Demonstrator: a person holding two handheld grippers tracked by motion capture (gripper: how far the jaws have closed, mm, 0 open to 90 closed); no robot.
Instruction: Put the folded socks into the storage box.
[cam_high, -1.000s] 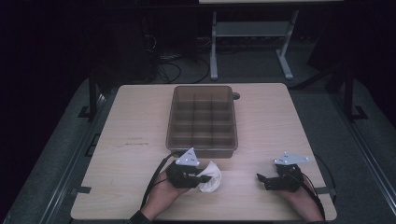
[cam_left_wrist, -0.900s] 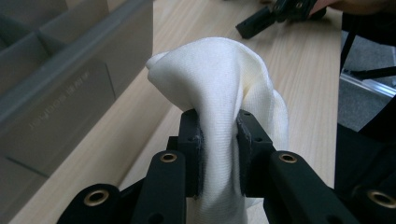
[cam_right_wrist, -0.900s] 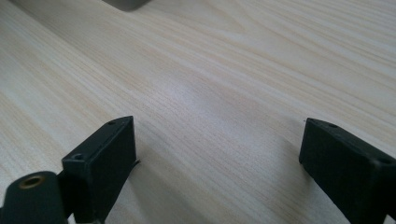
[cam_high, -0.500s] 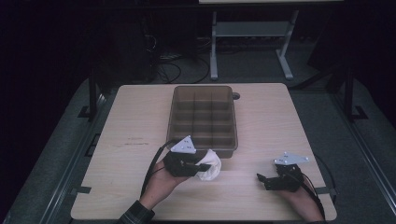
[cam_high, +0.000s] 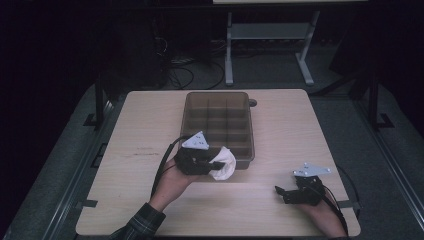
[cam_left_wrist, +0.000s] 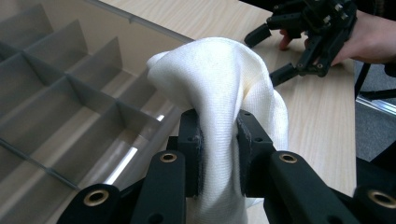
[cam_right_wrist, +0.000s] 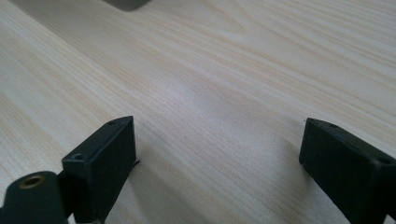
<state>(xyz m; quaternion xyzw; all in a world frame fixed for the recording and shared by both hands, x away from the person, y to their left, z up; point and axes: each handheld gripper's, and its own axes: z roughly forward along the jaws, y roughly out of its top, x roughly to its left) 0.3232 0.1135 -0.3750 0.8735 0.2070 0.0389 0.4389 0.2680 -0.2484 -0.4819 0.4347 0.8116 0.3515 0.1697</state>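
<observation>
I hold a hand-held gripper in each hand over a pale wooden worktop (cam_high: 125, 200). My left hand-held gripper (cam_left_wrist: 218, 140) has its two black jaws clamped on a bundle of white knitted cloth (cam_left_wrist: 224, 93), which bulges up and over the jaws. In the high view this left hand-held gripper (cam_high: 212, 162) hangs just beside the near edge of a smoky translucent divider tray (cam_high: 186, 107), with the cloth (cam_high: 223, 164) at its 3 o'clock side, overlapping the tray's near right corner.

The tray's long axis runs from 6 to 12 o'clock, away from me. The nearest compartments lie at about 12 o'clock from the cloth, so I judge any drop would need only a short forward move. My left hand is far nearer the tray than my right.

My right hand-held gripper (cam_high: 282, 192) rests on the worktop at 4 o'clock from the tray, well apart. Its own view shows its jaws spread wide with nothing but bare wood between them.

The left gripper view reveals the empty tray compartments (cam_left_wrist: 60, 112) close up, and the right hand-held gripper (cam_left_wrist: 289, 46) beyond the cloth.
</observation>
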